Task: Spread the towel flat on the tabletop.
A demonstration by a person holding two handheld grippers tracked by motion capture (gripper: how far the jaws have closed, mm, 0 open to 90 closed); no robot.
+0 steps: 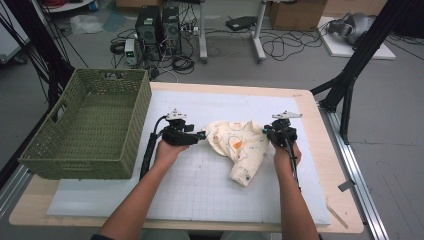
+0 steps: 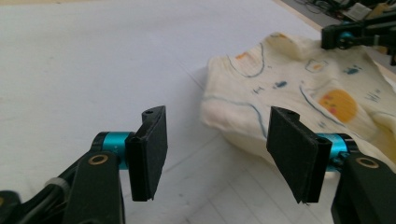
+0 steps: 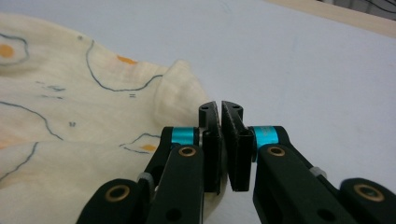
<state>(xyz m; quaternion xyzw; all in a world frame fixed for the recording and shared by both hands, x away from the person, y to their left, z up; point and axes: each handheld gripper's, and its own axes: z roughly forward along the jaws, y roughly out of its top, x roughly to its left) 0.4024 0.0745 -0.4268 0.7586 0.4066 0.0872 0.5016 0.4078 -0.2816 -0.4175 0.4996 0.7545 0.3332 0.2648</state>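
Note:
A cream baby garment (image 1: 240,145) printed with blue lines and orange spots lies crumpled on the white gridded mat (image 1: 200,190). My left gripper (image 1: 202,135) sits at the garment's left edge and points right. In the left gripper view its jaws (image 2: 217,149) stand wide open with nothing between them, and the cloth (image 2: 289,84) lies just beyond the pads. My right gripper (image 1: 266,130) is at the garment's right edge. In the right gripper view its jaws (image 3: 220,135) are pressed together at a raised fold of the cloth (image 3: 70,93). The right gripper (image 2: 348,35) also appears far off in the left gripper view.
A green woven basket (image 1: 75,150) with nothing in it stands on the table's left side, close to my left forearm. The wooden table edge (image 1: 325,150) runs along the right of the mat. Computers, cables and stand legs sit on the floor beyond.

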